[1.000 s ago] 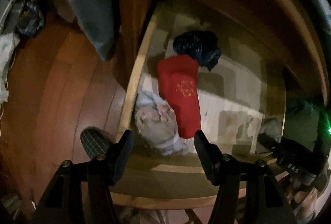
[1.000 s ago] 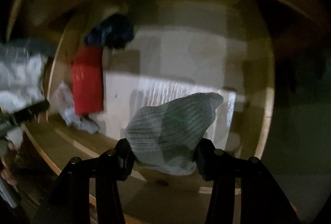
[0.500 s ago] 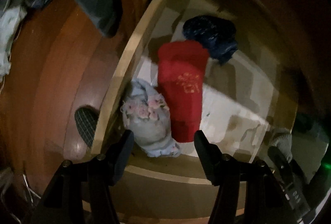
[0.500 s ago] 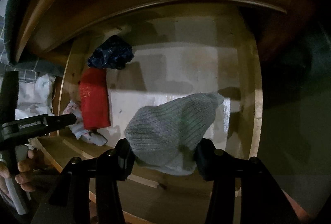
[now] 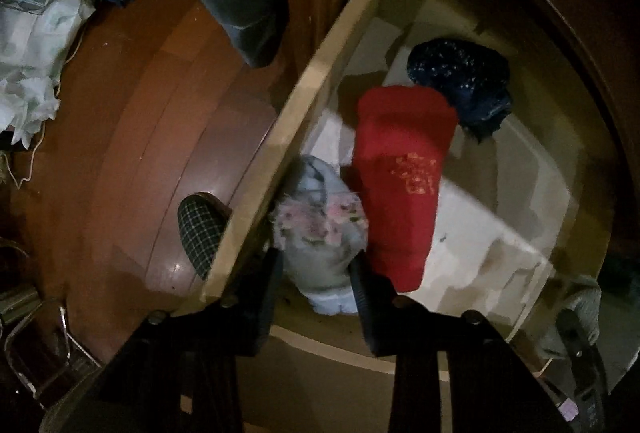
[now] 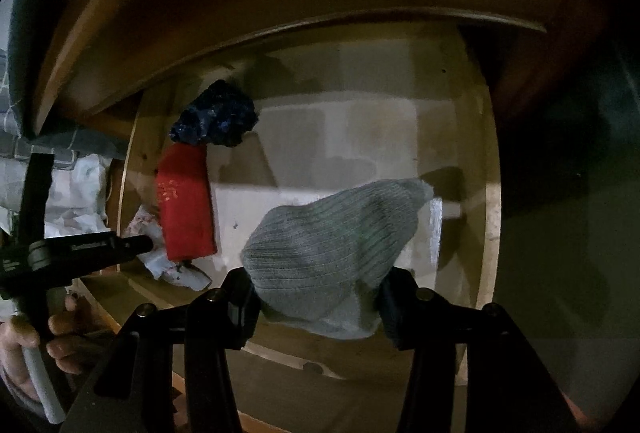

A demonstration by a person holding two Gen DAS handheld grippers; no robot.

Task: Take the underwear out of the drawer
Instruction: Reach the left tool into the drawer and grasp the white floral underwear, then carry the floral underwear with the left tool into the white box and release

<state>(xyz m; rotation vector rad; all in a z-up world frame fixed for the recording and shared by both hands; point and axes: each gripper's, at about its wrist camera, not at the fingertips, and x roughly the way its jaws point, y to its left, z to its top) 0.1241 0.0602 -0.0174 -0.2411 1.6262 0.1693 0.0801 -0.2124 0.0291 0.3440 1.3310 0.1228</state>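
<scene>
left gripper (image 5: 316,273): jaws closing around the pale flowery underwear (image 5: 320,233) in the drawer (image 5: 304,105) corner, to lift it | right gripper (image 6: 316,301): squeezing one grey ribbed underwear (image 6: 336,245), held over the drawer | still inside: one red piece (image 5: 400,177), one dark blue piece (image 5: 460,81)

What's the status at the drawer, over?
Left tongs closing around floral underwear. Right tongs shut on grey ribbed garment. Red piece lies against the floral one.
</scene>
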